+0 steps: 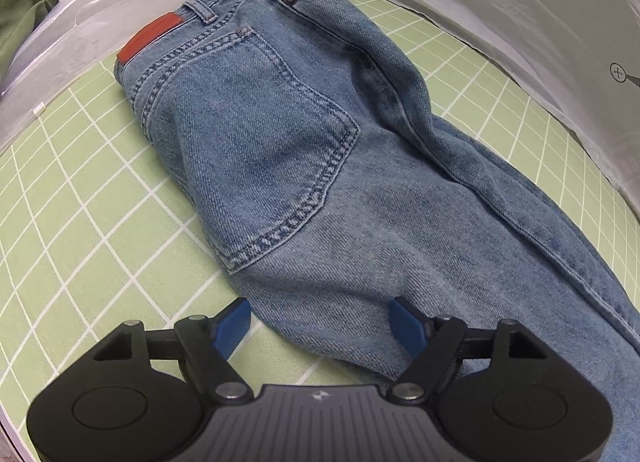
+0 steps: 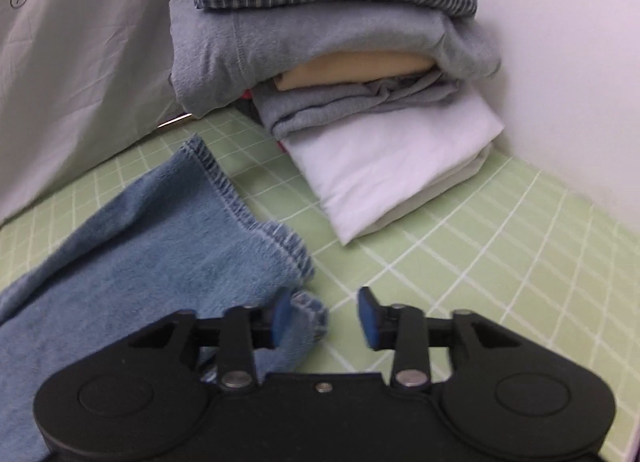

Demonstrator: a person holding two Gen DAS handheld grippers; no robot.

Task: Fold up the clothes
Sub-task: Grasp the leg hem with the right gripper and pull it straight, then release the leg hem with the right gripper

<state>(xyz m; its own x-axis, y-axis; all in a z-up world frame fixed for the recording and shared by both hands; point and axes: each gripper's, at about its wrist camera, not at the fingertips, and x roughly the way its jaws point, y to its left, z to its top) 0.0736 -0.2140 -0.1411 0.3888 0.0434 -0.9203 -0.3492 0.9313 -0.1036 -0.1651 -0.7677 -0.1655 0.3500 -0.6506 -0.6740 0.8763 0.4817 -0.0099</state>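
Blue jeans [image 1: 304,166] lie folded lengthwise on the green grid mat [image 1: 80,206], back pocket up, with a red waistband patch [image 1: 149,42] at the far end. My left gripper [image 1: 322,328] is open, its blue pads straddling the near folded edge of the thigh. In the right wrist view the leg hems [image 2: 256,230] lie on the mat [image 2: 500,254]. My right gripper [image 2: 326,316] is open, its left pad [image 2: 282,316] touching the lower hem corner; nothing is gripped.
A stack of folded clothes [image 2: 340,74] stands at the back: a plaid shirt on top, grey and cream items, white cloth at the bottom. White sheeting [image 2: 80,82] borders the mat on the left and a white wall [image 2: 568,62] on the right.
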